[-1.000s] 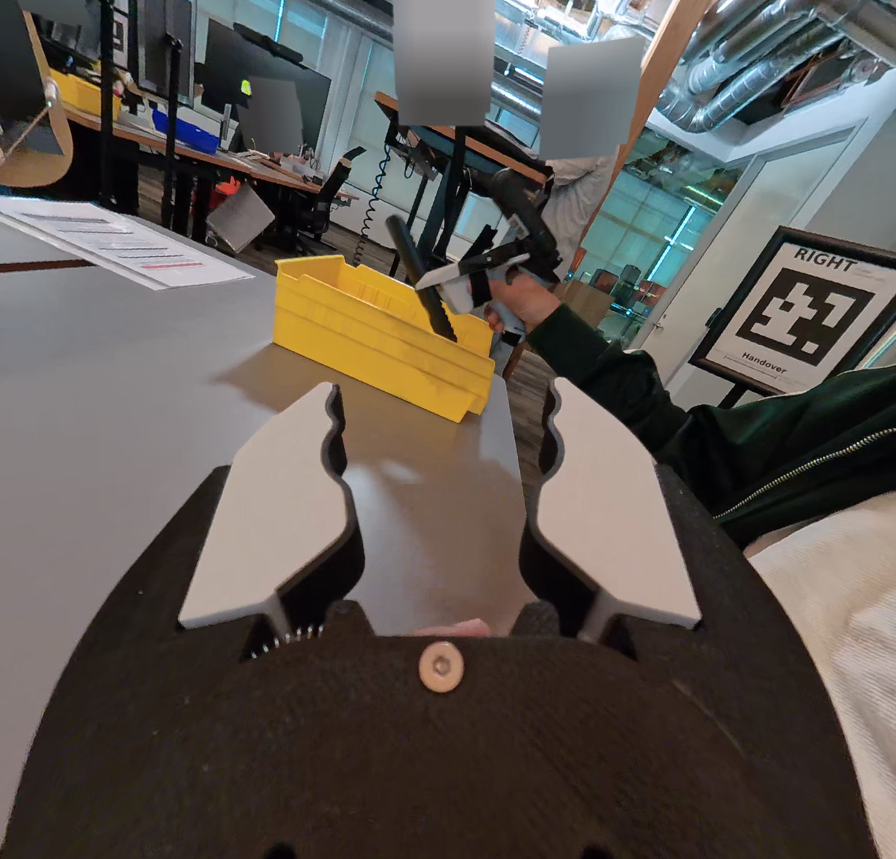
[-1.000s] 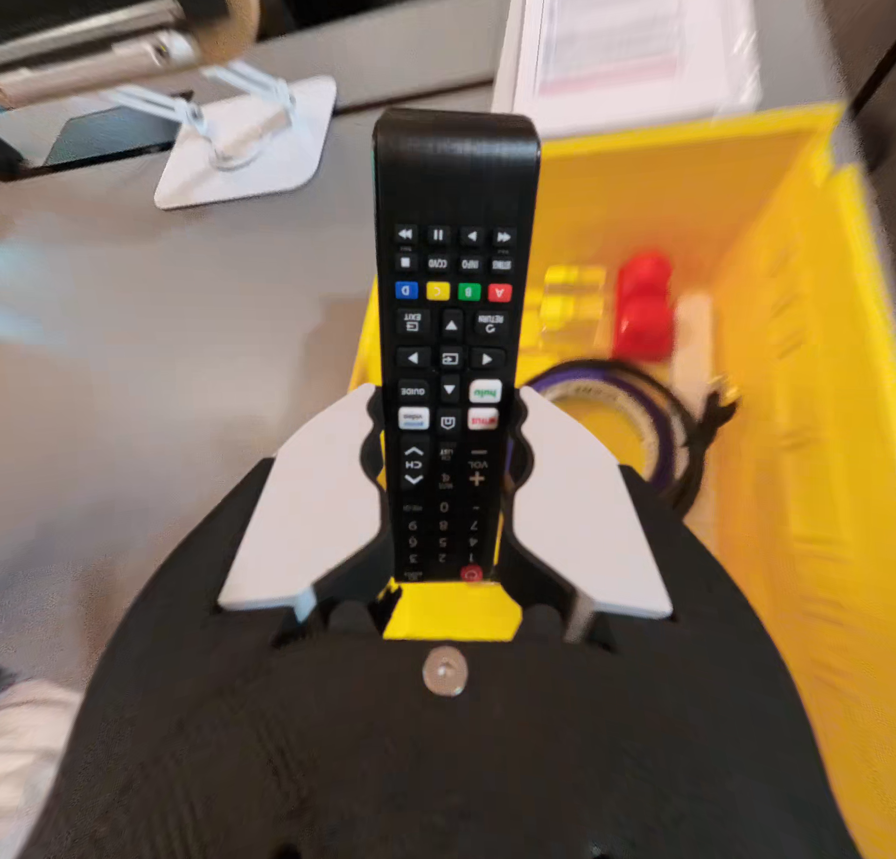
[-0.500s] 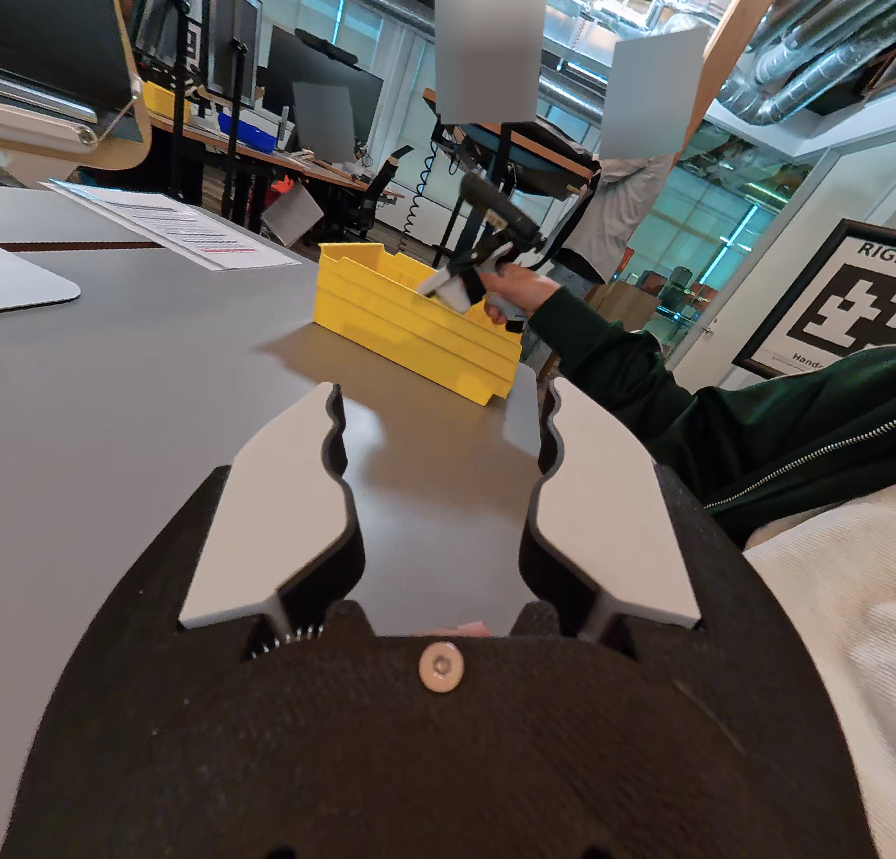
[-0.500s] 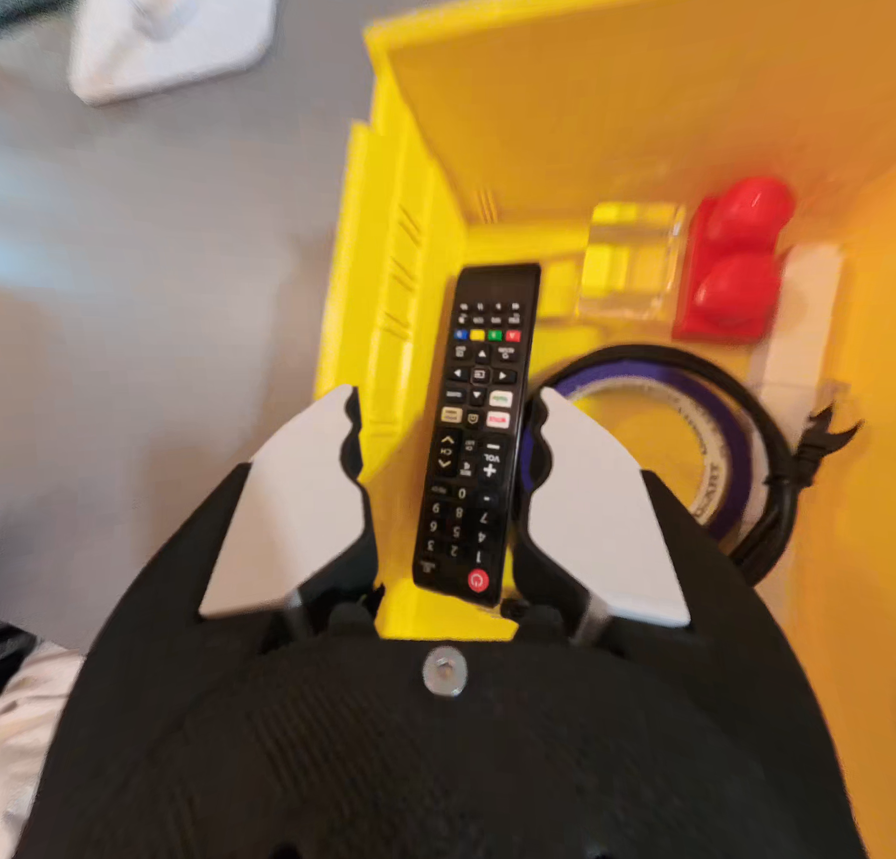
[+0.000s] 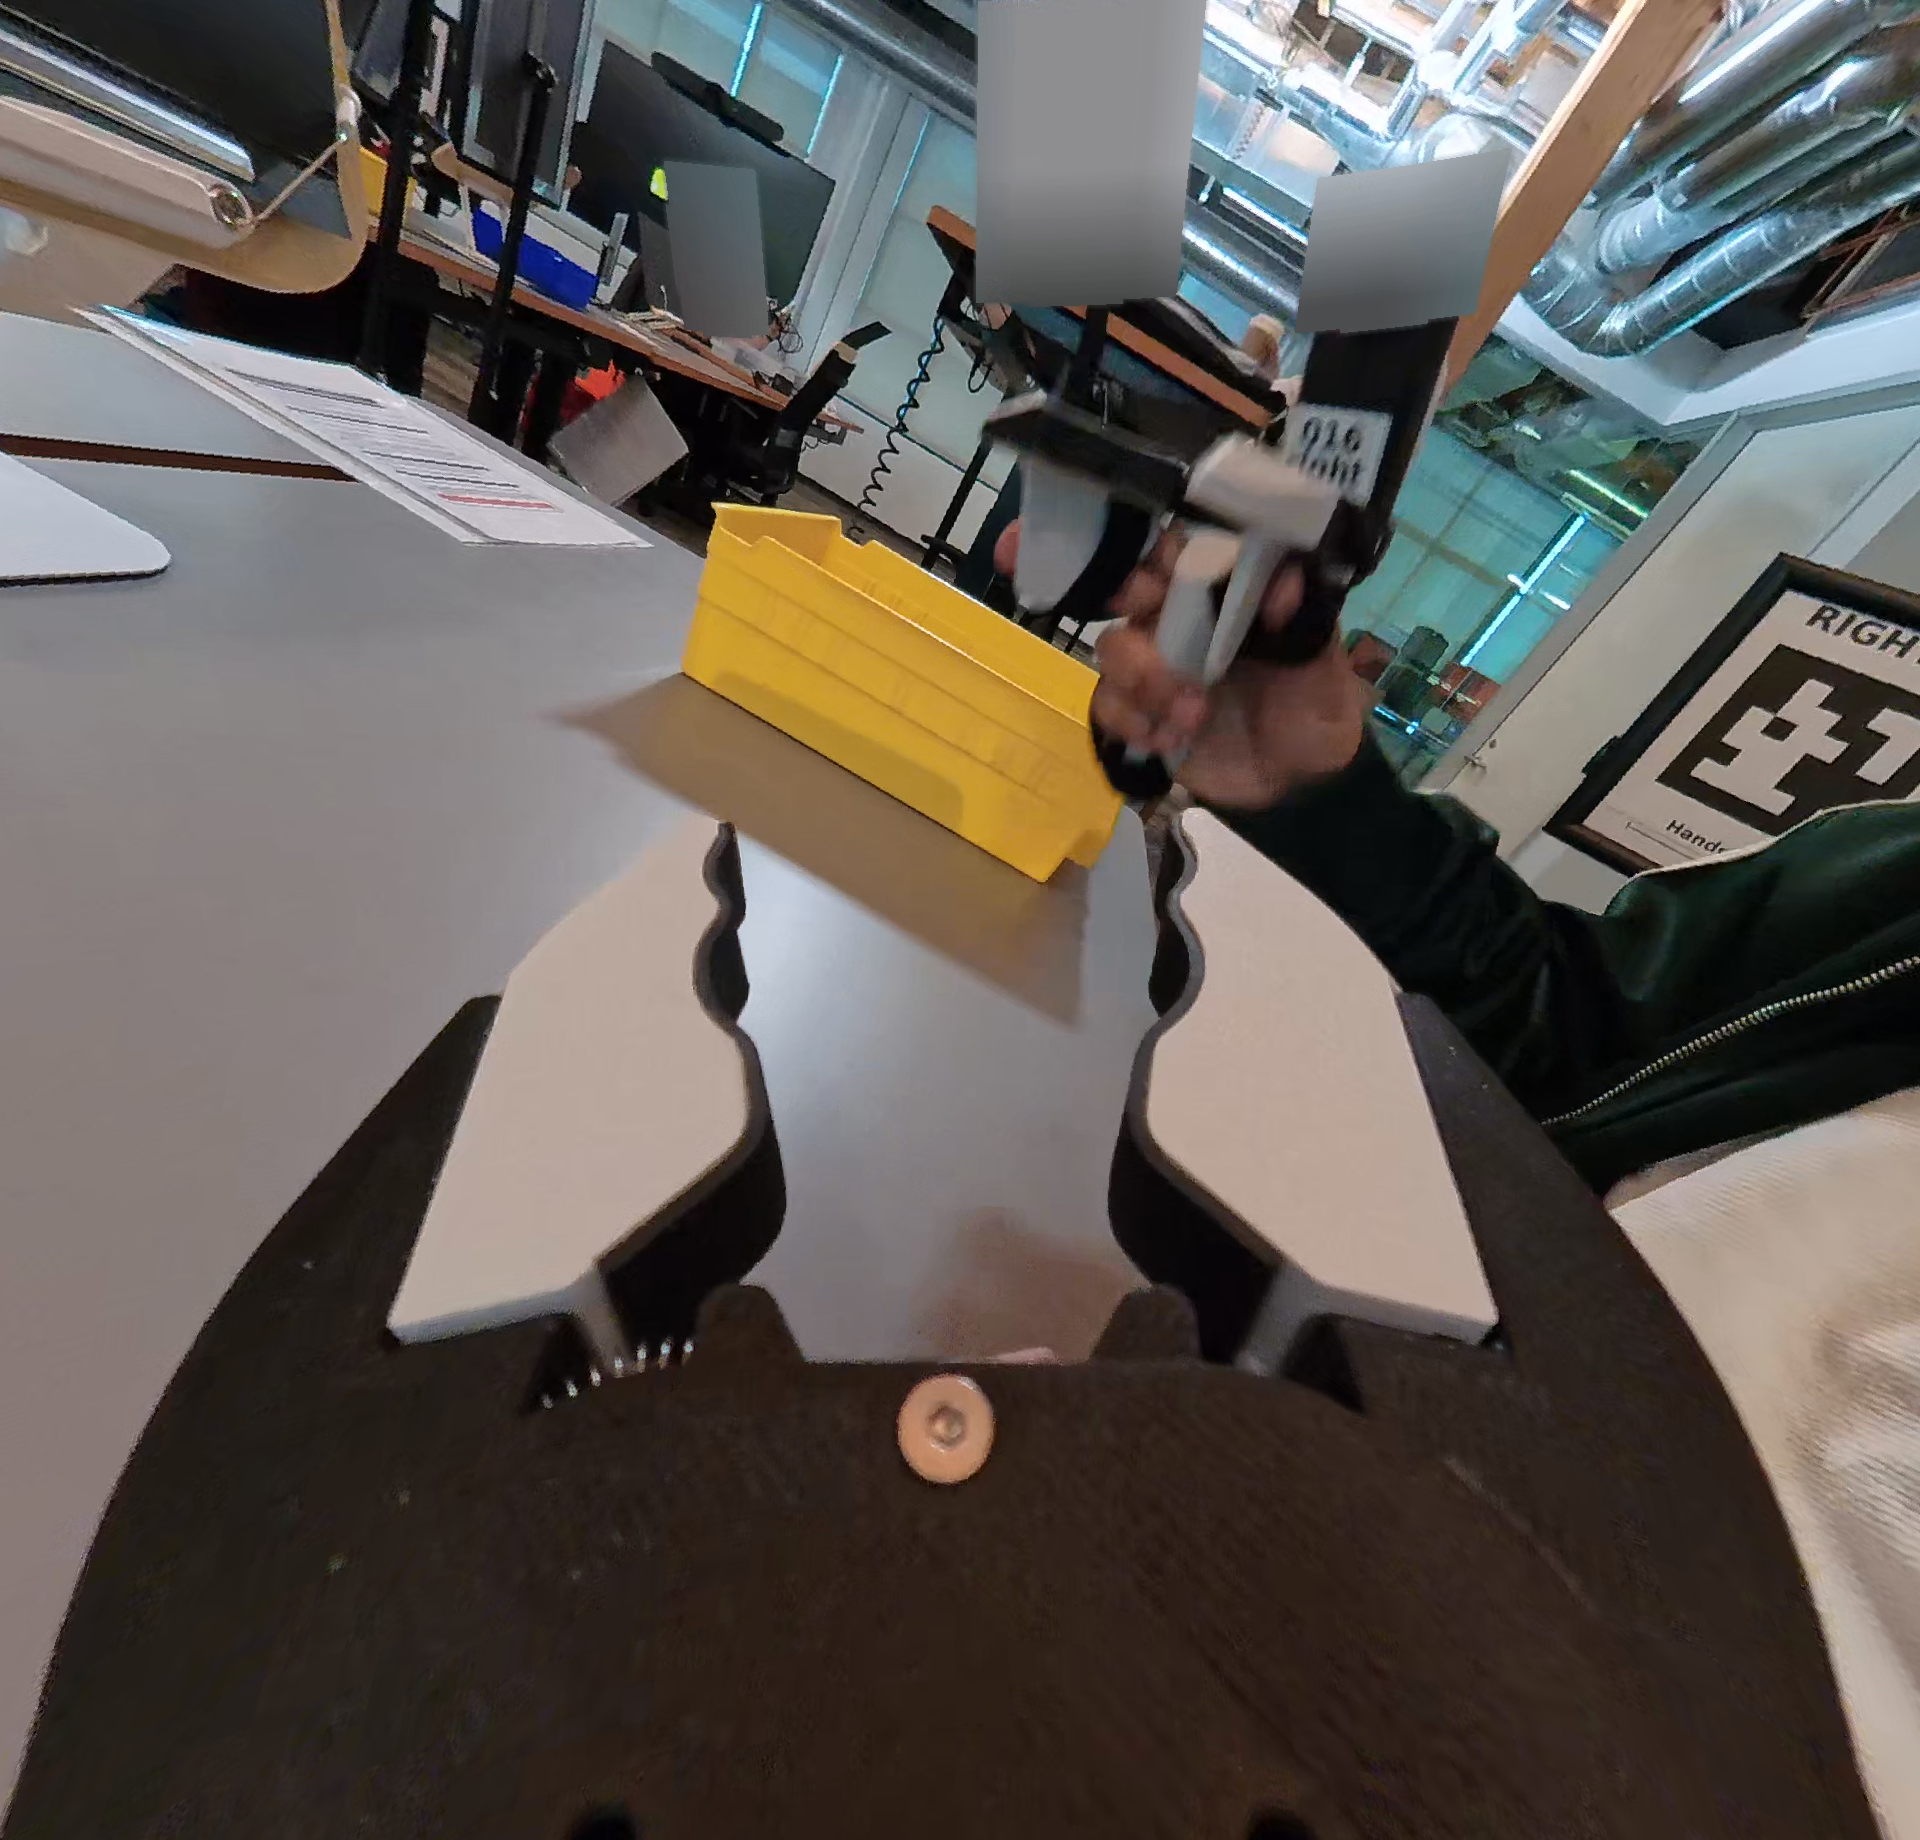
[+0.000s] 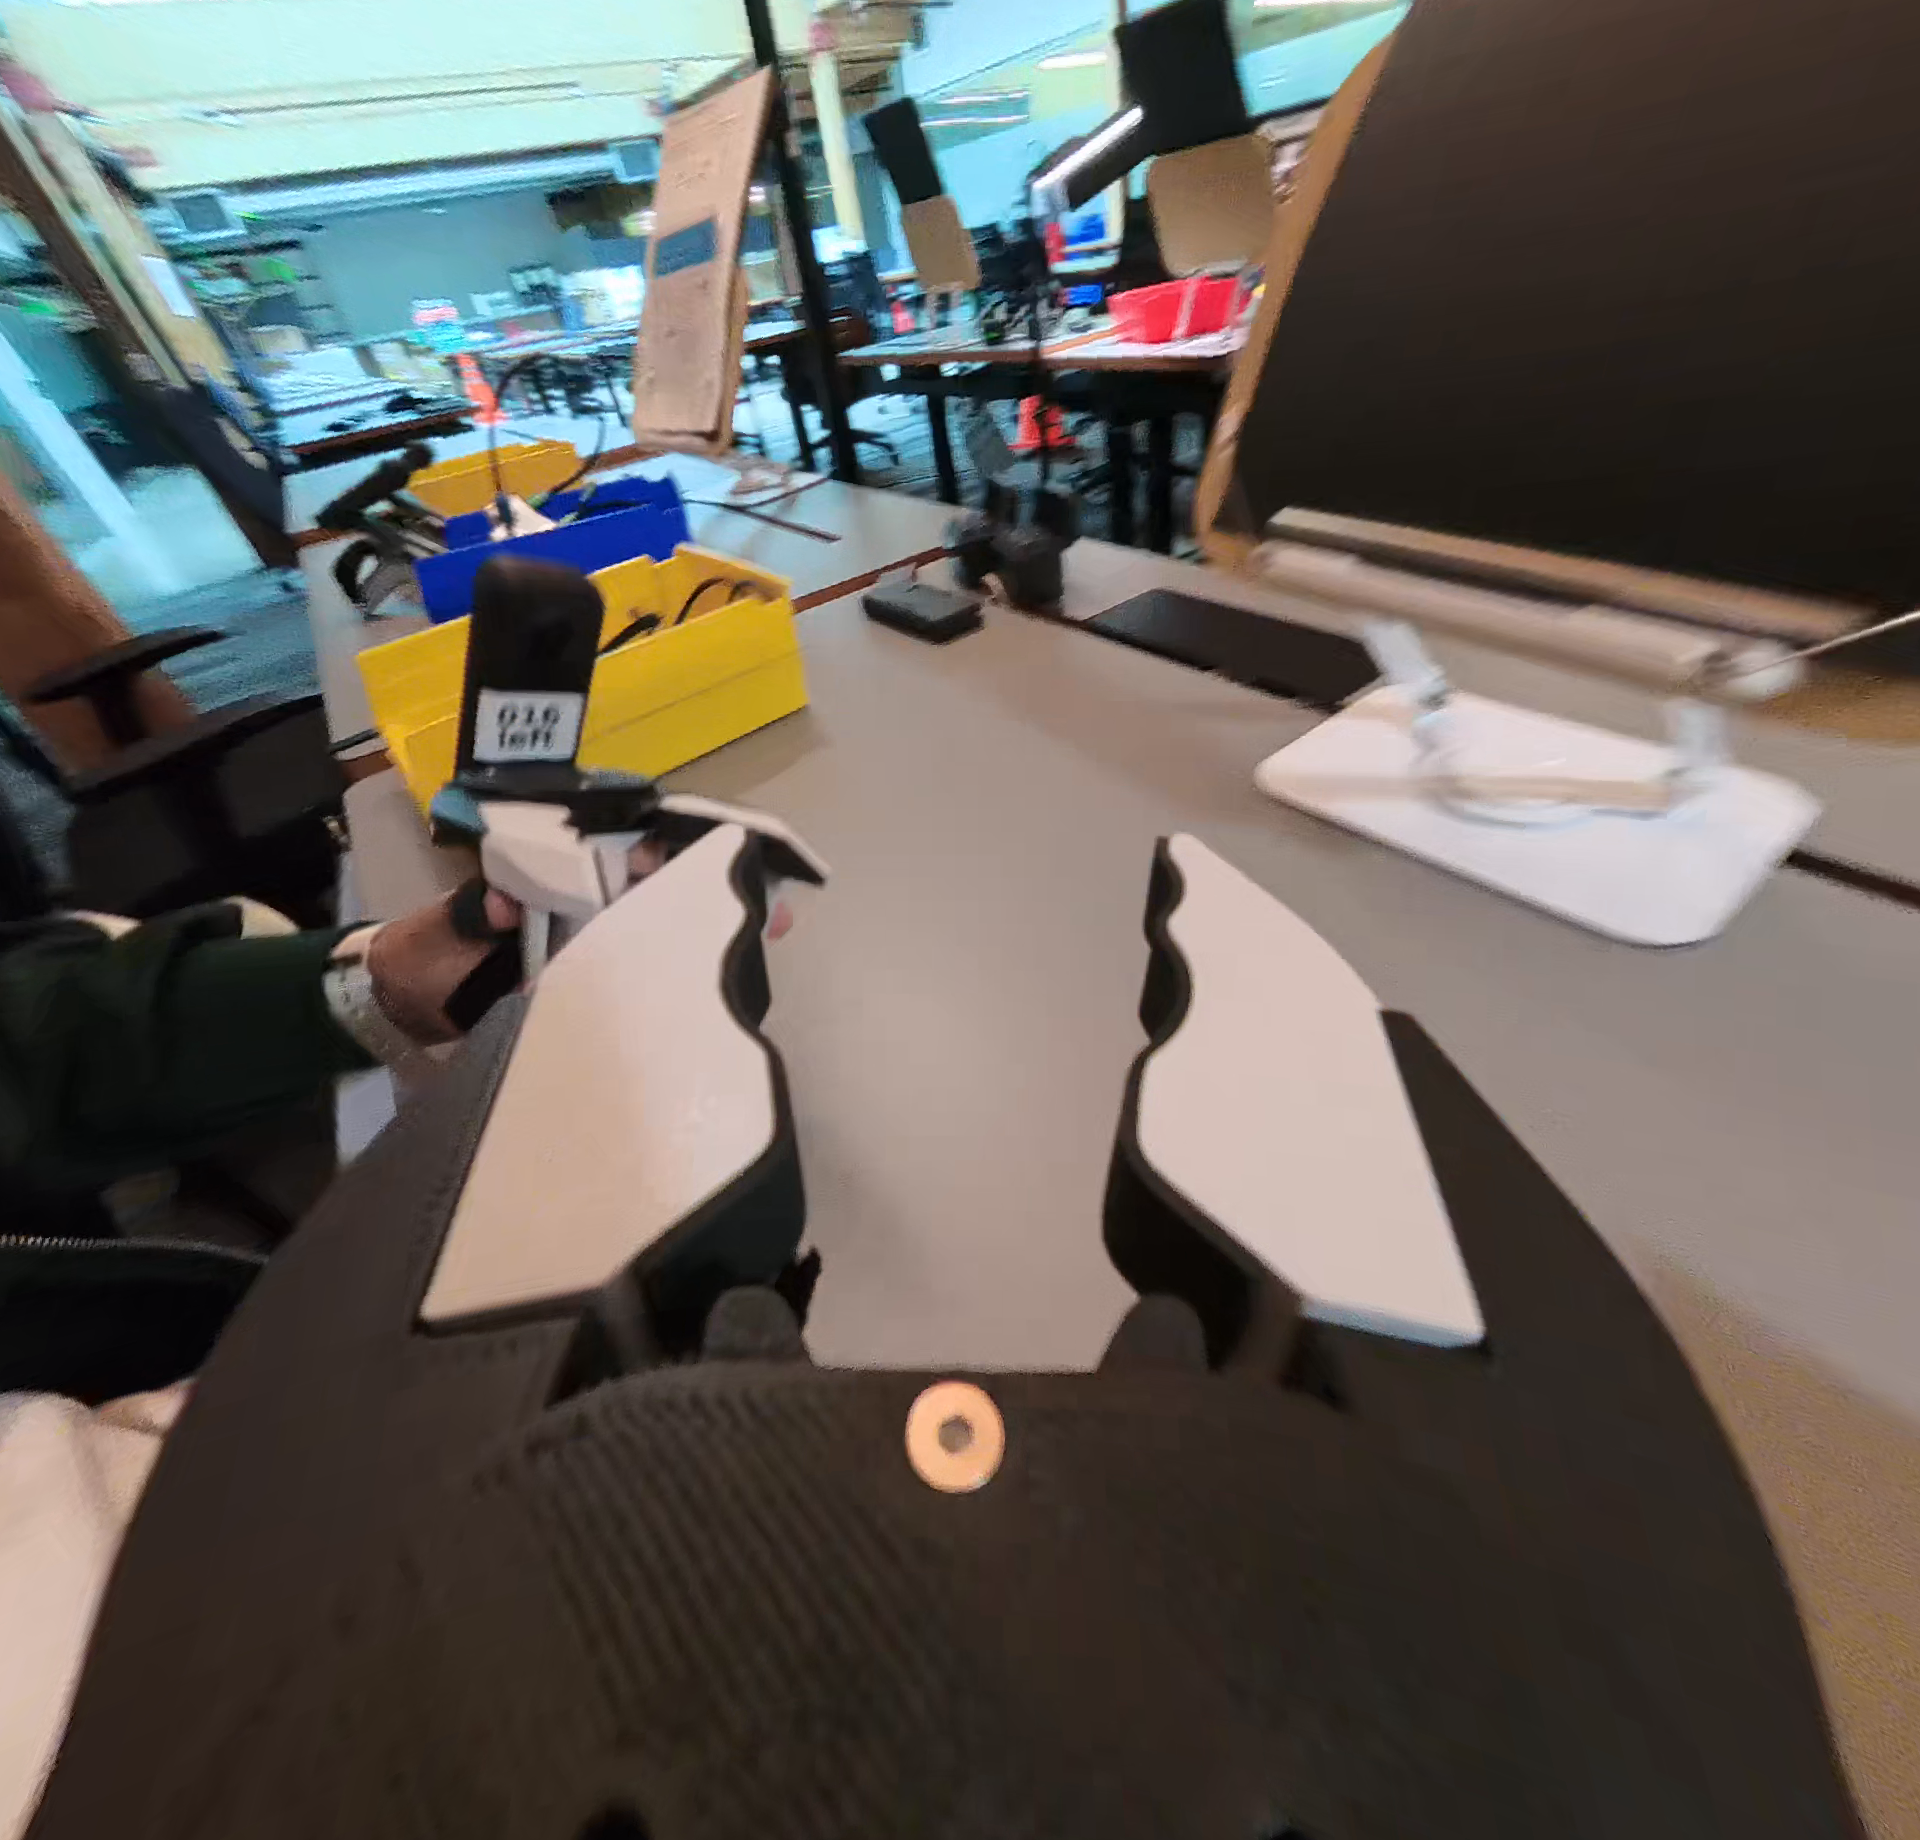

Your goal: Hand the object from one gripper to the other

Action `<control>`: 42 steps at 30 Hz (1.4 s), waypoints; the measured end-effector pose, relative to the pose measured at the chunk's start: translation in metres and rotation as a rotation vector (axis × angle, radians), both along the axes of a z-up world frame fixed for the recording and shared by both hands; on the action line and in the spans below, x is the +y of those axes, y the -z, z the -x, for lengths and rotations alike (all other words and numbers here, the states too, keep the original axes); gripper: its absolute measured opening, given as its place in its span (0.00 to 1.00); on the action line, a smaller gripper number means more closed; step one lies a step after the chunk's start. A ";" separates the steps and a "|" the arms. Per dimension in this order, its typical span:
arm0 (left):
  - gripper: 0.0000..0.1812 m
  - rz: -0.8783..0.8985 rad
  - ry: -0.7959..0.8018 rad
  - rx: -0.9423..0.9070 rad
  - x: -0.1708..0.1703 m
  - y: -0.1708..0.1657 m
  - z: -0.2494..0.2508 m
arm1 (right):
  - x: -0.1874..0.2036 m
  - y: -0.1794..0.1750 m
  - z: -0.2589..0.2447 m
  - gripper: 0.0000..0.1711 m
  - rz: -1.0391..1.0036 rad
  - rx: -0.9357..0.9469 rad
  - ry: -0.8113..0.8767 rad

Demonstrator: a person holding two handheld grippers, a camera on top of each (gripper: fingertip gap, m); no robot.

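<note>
The left gripper [image 5: 940,855] has its fingers spread with only the grey table [image 5: 312,803] between them. The right gripper [image 6: 956,855] is likewise spread and empty, level above the table. Beyond the left fingertips, the right hand [image 5: 1236,710] is raised beside the yellow bin [image 5: 894,689]. The object is not visible.
</note>
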State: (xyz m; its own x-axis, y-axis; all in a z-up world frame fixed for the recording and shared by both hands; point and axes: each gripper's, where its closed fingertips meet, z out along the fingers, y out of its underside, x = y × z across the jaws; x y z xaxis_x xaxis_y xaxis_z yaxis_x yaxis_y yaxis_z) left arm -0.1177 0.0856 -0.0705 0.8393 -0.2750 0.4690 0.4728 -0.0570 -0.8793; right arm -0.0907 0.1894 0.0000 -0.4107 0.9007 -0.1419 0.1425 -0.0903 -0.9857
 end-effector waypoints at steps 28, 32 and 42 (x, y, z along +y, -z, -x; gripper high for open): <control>0.12 0.667 -0.938 0.443 -0.238 -0.041 0.192 | -0.107 0.126 0.046 0.33 -0.227 -0.010 -0.365; 0.07 0.970 -1.280 0.215 -0.385 0.004 0.254 | -0.115 0.130 0.045 0.32 -0.240 -0.019 -0.392; 0.20 1.221 -1.193 -0.088 -0.427 0.100 0.280 | -0.109 0.133 0.042 0.30 -0.306 -0.008 -0.333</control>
State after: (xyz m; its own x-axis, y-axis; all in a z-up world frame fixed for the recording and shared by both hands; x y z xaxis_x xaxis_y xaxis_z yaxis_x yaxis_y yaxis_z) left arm -0.3973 -0.3419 -0.1705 0.2595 0.9652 -0.0321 0.7901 -0.2313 -0.5677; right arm -0.1324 0.0804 -0.1333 -0.6852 0.7206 0.1058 0.1220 0.2568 -0.9587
